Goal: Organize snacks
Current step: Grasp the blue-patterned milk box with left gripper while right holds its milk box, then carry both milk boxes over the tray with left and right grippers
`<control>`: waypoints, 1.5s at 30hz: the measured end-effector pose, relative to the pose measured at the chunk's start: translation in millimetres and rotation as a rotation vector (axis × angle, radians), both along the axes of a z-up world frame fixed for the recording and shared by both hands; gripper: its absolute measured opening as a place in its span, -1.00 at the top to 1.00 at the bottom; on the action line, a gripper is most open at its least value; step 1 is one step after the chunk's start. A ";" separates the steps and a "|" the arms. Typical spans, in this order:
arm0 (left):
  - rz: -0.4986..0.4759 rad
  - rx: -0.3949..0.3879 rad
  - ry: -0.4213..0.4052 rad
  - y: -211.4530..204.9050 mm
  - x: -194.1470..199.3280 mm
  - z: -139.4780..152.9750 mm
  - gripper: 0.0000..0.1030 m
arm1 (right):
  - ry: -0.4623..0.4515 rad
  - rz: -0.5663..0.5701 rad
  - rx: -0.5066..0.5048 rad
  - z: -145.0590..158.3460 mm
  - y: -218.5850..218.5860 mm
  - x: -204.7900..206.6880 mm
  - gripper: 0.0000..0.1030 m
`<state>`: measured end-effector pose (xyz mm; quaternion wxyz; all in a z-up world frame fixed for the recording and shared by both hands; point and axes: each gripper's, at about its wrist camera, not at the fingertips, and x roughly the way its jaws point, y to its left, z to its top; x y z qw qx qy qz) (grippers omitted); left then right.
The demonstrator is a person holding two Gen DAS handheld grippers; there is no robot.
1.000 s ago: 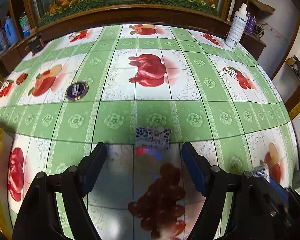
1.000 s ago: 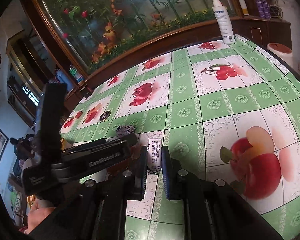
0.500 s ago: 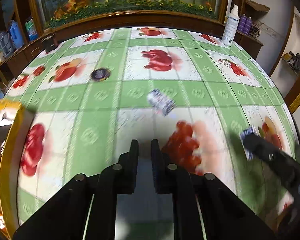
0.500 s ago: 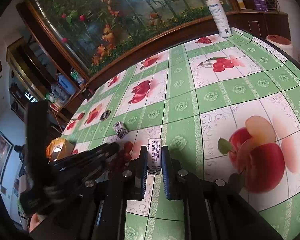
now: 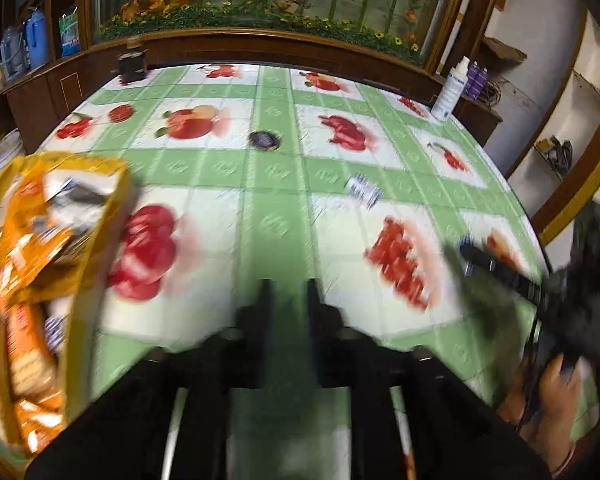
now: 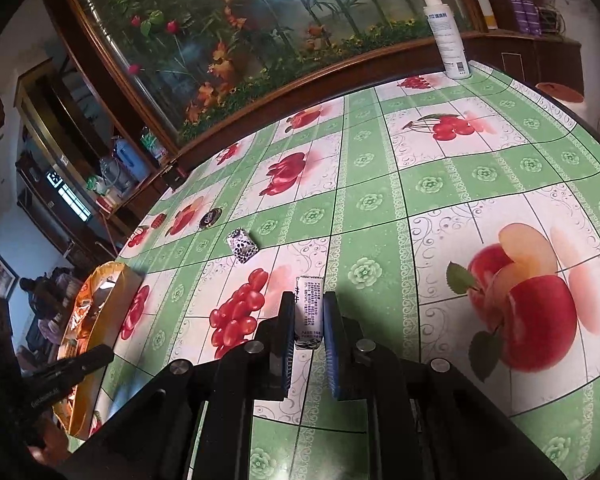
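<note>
The right hand-held gripper (image 6: 309, 322) is clamped on a small white wrapped snack (image 6: 309, 312), its pads pressing both long sides; the snack stands on end between them, just above the surface (image 6: 480, 184), which wears a green-and-white cloth printed with fruit.

The left hand-held gripper (image 5: 287, 300) hangs over the near middle of the surface in a blurred view. Its jaws are opening, a narrow gap between them, and nothing is between them.

A second snack (image 6: 242, 247), in a black-and-white patterned wrapper, lies loose on the surface, to the far left of the right hand-held gripper and well apart from it. A dark round disc (image 6: 211, 217) lies farther off, beyond that snack.

At the near left edge of the surface stands an open yellow bag (image 5: 100, 240) holding orange and silver packets. It is well apart from both snacks.

A white spray bottle (image 6: 446, 32) stands upright at the far right edge of the surface. Behind the surface runs a dark wooden cabinet with a glass front full of plants and flowers (image 6: 260, 40).

In the left wrist view, a person's hand (image 5: 556, 396) grips the right tool at the near right.
</note>
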<state>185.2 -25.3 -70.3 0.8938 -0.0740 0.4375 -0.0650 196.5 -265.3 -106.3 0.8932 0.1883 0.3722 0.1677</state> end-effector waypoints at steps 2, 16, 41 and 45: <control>0.025 -0.018 -0.016 -14.5 18.6 0.0 -0.57 | -0.002 0.008 0.000 1.3 2.7 -0.9 0.73; 0.169 0.184 0.029 -84.8 102.0 -38.8 -0.55 | -0.017 -0.030 0.155 15.0 -21.8 1.4 0.73; 0.290 0.261 -0.136 64.4 -134.9 15.1 0.38 | -0.079 0.151 0.056 23.9 69.9 -41.4 0.74; 0.307 0.252 -0.145 79.7 -150.9 17.1 0.38 | -0.119 0.177 0.015 28.3 90.5 -63.2 0.74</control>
